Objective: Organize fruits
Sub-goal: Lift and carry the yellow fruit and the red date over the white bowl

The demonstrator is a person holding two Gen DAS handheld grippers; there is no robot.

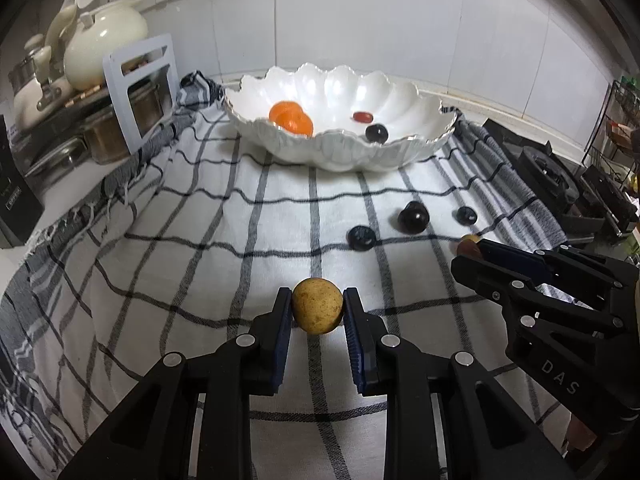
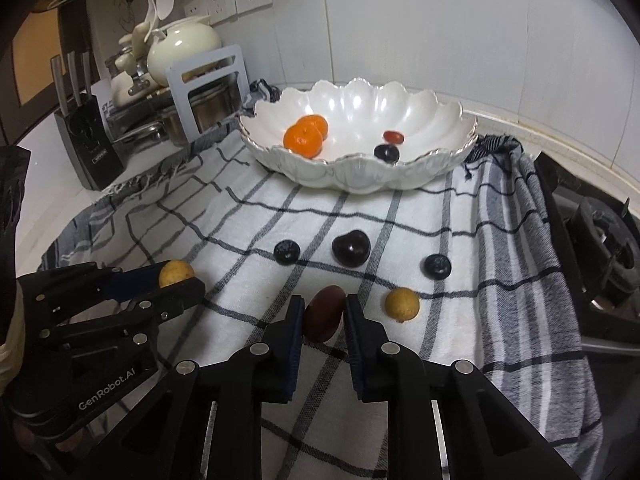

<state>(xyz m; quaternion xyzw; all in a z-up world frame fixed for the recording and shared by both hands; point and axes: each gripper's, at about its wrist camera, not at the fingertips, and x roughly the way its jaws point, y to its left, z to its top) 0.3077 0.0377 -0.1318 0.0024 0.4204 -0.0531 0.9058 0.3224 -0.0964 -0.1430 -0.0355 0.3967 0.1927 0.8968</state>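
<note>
My left gripper (image 1: pixel 318 310) is shut on a round tan fruit (image 1: pixel 318 306) just above the checked cloth (image 1: pixel 200 240). My right gripper (image 2: pixel 324 316) is shut on an oval reddish-brown fruit (image 2: pixel 324 314). From the right wrist view the left gripper (image 2: pixel 176 280) shows at the left with its tan fruit (image 2: pixel 176 273). A white scalloped bowl (image 1: pixel 400 92) at the back holds two oranges (image 1: pixel 290 117), a red fruit (image 1: pixel 363 117) and a dark one (image 1: pixel 377 133). On the cloth lie a dark plum (image 2: pixel 351 248), two dark berries (image 2: pixel 286 251) (image 2: pixel 437 266) and another tan fruit (image 2: pixel 402 304).
A rack with a cream pot (image 1: pixel 104 42) and metal containers stands at the back left. A knife block (image 2: pixel 86 140) sits further left. A black stove burner (image 2: pixel 604 248) borders the cloth on the right. White tiled wall behind the bowl.
</note>
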